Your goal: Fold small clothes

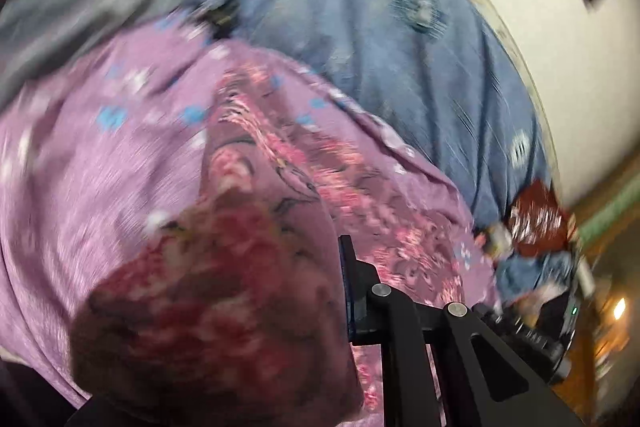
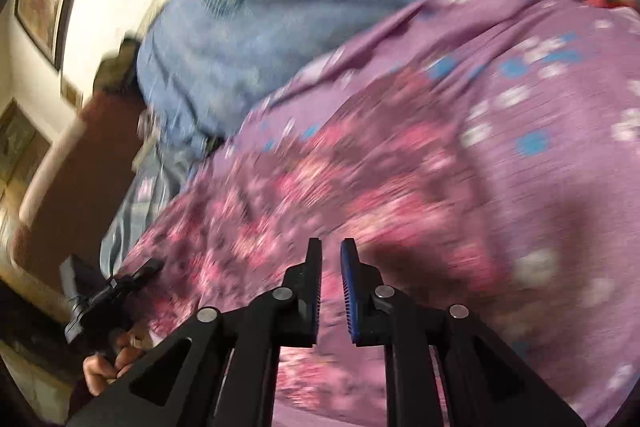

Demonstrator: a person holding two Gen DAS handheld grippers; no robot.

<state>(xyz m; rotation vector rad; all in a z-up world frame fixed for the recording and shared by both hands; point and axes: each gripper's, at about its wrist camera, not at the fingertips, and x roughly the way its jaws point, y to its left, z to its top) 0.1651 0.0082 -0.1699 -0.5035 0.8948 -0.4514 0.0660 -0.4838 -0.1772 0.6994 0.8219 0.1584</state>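
floral cloth bunched at the left gripper

the left gripper [image 1: 336,287] has a fold of the pink-and-maroon floral small garment [image 1: 224,291] heaped over it; only one finger shows, so its jaws cannot be judged. the right gripper [image 2: 331,287] hangs over the same garment [image 2: 320,179], jaws a narrow gap apart, nothing between them. the garment lies on a purple flowered sheet [image 2: 552,163], beside a blue patterned bedcover [image 1: 380,39].
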